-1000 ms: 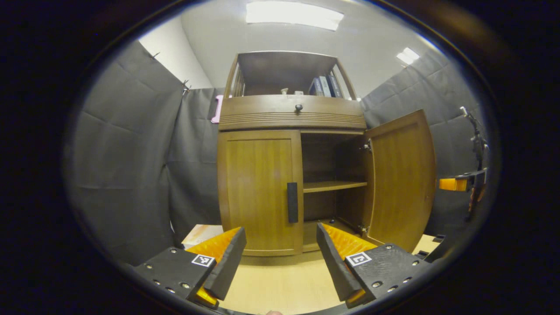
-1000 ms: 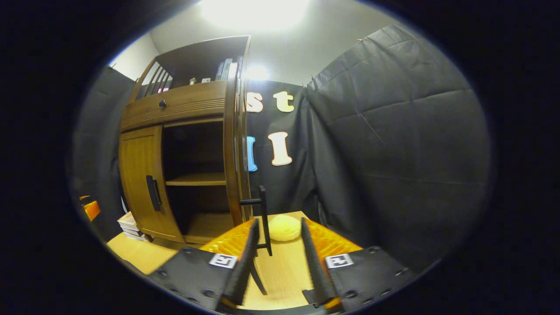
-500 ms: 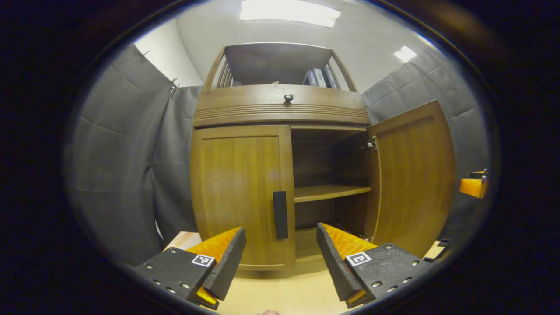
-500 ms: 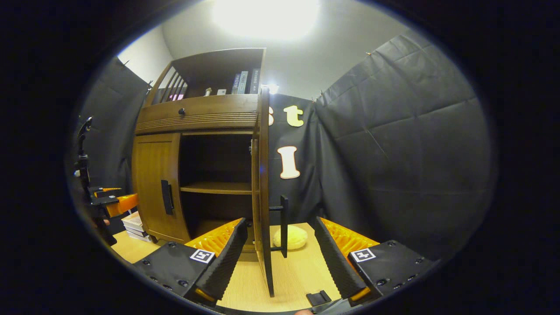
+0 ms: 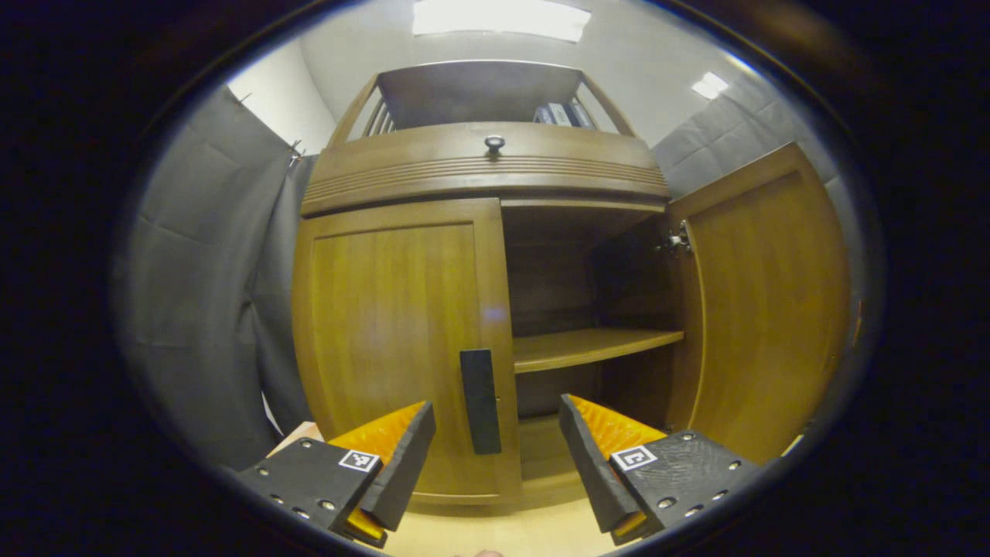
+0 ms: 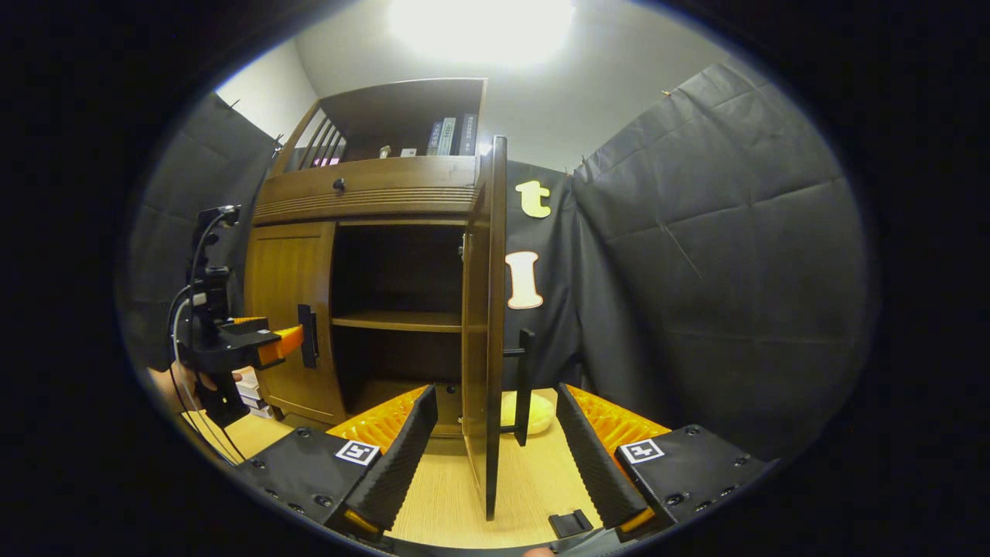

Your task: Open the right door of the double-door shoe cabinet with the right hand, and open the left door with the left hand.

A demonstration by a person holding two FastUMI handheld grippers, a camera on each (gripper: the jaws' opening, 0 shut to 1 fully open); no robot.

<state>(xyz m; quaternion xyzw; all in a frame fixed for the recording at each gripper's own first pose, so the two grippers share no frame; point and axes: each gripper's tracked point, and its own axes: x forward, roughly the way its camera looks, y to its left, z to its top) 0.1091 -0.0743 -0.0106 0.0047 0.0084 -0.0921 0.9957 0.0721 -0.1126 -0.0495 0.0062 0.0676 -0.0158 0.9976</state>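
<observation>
left gripper (image 5: 495, 456): fingers wide apart, pointing at left door (image 5: 394, 340) handle (image 5: 479, 401), now much closer than before | right gripper (image 6: 491, 456): spread wide, either side of open right door (image 6: 486, 325) edge, touching nothing

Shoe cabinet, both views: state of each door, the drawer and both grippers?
Right door: swung wide open.
Left door: closed, handle not gripped.
Drawer: closed.
Left gripper: open, in front of the left door's handle, not touching.
Right gripper: open, astride the right door's edge, not gripping.
</observation>
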